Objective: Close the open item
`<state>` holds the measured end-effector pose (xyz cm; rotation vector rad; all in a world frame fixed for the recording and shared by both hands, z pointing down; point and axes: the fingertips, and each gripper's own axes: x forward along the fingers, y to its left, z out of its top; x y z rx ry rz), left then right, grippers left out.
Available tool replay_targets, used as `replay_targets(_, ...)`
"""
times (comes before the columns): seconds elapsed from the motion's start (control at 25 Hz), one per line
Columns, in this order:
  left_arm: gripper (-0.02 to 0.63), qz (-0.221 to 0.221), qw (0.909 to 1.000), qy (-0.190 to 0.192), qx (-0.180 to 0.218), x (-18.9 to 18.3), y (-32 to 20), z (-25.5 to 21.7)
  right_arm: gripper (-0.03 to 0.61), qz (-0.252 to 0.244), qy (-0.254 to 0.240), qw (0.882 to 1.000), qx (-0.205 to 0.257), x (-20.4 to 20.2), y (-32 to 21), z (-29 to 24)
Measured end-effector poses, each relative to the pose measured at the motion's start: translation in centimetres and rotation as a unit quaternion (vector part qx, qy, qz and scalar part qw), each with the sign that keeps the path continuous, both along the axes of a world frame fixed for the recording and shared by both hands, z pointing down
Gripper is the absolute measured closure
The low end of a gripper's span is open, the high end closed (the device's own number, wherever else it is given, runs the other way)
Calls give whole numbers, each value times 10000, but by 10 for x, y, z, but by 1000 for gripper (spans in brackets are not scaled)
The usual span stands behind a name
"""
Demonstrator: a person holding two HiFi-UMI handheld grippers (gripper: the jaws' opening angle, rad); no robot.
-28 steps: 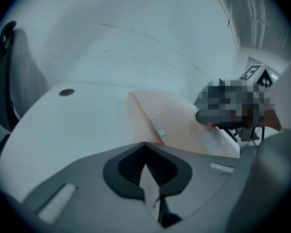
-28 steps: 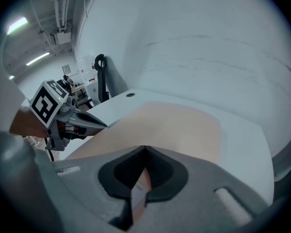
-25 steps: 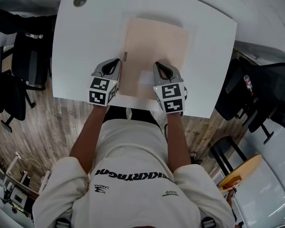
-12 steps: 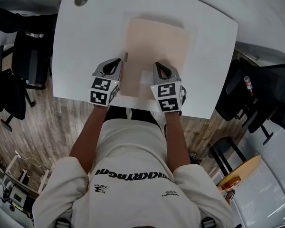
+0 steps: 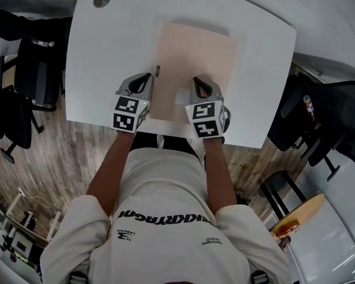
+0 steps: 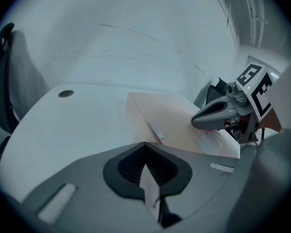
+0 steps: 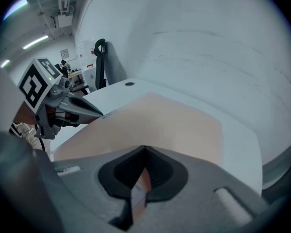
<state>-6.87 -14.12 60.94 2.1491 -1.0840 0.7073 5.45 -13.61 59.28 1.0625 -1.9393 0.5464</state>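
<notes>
Jaws of the left gripper [image 6: 145,144] pressed together at the tips, pinching nothing, with a sliver of white table [image 5: 106,58] seen through the slit behind them. Same on the right gripper [image 7: 144,148]: tips together, a strip of pink folder [image 5: 195,55] visible through the slit. Left one just beside the folder's left edge, right one over its near part, next to a white label [image 5: 181,95]. Folder lying flat mid-table, apparently closed, small tab [image 5: 157,70] on its left edge.

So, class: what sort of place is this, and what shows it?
Probably an office: a white desk with a cable port, black office chairs beside it, and a wood-plank floor.
</notes>
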Motion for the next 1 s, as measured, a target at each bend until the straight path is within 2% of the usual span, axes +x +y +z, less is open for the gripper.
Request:
replay_targets(0.36,609,1,10000,-28,-22,-2,0,-2,578,-64,-80,9999,-16,-2,-1,-7)
replay_targets(1.0,609,-58,9997,-99,206,-5,1,-24,580,49,-198,9993,329,2,-3,-28)
